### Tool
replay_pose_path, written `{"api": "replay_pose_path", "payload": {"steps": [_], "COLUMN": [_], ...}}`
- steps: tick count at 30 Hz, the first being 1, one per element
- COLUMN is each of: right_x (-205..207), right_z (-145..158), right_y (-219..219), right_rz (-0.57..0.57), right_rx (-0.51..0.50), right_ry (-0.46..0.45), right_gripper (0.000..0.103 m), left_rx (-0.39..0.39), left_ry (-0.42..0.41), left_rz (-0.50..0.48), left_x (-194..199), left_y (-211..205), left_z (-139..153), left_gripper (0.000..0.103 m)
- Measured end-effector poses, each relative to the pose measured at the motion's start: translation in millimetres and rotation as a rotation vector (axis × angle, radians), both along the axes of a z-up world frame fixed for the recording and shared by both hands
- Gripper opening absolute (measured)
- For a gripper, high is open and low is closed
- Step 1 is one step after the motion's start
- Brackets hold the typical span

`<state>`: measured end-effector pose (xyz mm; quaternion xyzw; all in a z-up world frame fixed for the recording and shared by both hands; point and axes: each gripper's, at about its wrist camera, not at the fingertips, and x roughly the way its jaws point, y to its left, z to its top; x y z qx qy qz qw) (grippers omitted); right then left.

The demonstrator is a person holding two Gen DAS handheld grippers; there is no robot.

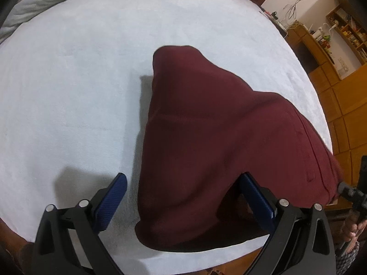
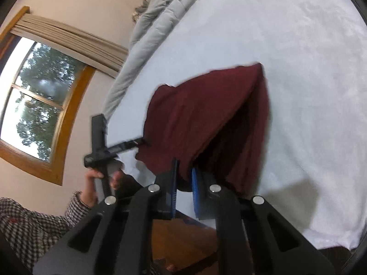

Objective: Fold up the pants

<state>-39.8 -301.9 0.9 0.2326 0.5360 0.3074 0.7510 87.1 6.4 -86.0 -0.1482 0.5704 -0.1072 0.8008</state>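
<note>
Your right gripper is clenched on an edge of the maroon pants, with the fabric pinched between its two blue pads and lifted off the bed. From that grip the cloth hangs and drapes like a tent, one fold open on the right side so that you see the dark inside.

Your left gripper is released: its blue pads stand wide apart, one over the bare white sheet, the other just at the raised fabric. The pants bulge up between and beyond them, but neither pad presses on the cloth. In the left wrist view the garment runs from a rounded end far out on the bed toward the near right edge, where it rises to the other gripper.

A grey quilt lies bunched along the far side of the bed. Your left hand, in a checked sleeve, holds the black handle near the window. Wooden shelves stand along the wall past the bed.
</note>
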Motion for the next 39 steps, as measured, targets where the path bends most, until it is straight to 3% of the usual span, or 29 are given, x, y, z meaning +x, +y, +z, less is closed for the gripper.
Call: {"api": "replay_pose_path", "payload": {"steps": [2, 4, 7, 11, 14, 17, 19, 21, 27, 30, 34, 37, 38, 39], "right_x": [2.3, 5.1, 2.9, 1.3, 11.7, 26.7, 40.1, 52.6, 72.3, 74.3, 74.3, 75.7, 74.0, 71.2], "right_z": [-32.0, -57.8, -50.9, -23.6, -18.2, -28.5, -43.6, -63.8, -104.6, -103.0, -102.3, -106.2, -103.2, -98.8], "right_y": [-1.1, -2.0, -5.0, -9.3, -21.7, -33.2, -41.7, -46.1, -38.4, -35.4, -25.6, -21.3, -21.8, -22.5], "right_rz": [-0.008, -0.017, -0.016, -0.012, -0.035, -0.050, -0.076, -0.081, -0.053, -0.010, 0.056, 0.046, 0.050, 0.051], "right_rx": [-0.089, -0.070, -0.043, -0.095, -0.060, -0.024, 0.036, 0.094, 0.161, 0.200, 0.183, 0.163, 0.166, 0.168], "right_ry": [0.094, 0.159, 0.118, 0.025, 0.012, 0.026, 0.067, 0.126, 0.215, 0.185, 0.165, 0.173, 0.159, 0.145], "right_gripper": [0.009, 0.009, 0.011, 0.041, 0.059, 0.070, 0.070, 0.074, 0.083, 0.083, 0.077, 0.060, 0.048, 0.043], "left_rx": [0.013, 0.035, 0.005, -0.022, -0.107, -0.148, -0.182, -0.286, -0.377, -0.405, -0.362, -0.391, -0.389, -0.362], "left_ry": [0.024, 0.054, 0.070, 0.079, 0.113, 0.129, 0.151, 0.179, 0.202, 0.202, 0.187, 0.183, 0.187, 0.191], "left_rz": [-0.016, -0.032, -0.019, -0.044, -0.099, -0.105, -0.099, -0.109, -0.164, -0.182, -0.213, -0.178, -0.147, -0.127], "left_x": [5.0, 8.0, 8.4, 8.9, 15.6, 23.5, 30.6, 37.9, 57.0, 62.7, 54.1, 50.4, 49.1, 47.1], "left_y": [-8.1, -12.6, -7.0, -0.8, 3.4, 10.4, 14.3, 17.3, 14.7, 7.0, 0.1, 4.8, 6.7, 10.5], "left_z": [-8.3, -19.4, -21.7, -15.0, -15.1, -24.0, -31.9, -43.8, -56.6, -53.8, -49.0, -52.0, -52.1, -51.0], "left_gripper": [0.100, 0.100, 0.100, 0.099, 0.099, 0.099, 0.099, 0.099, 0.099, 0.099, 0.099, 0.098, 0.092, 0.085]}}
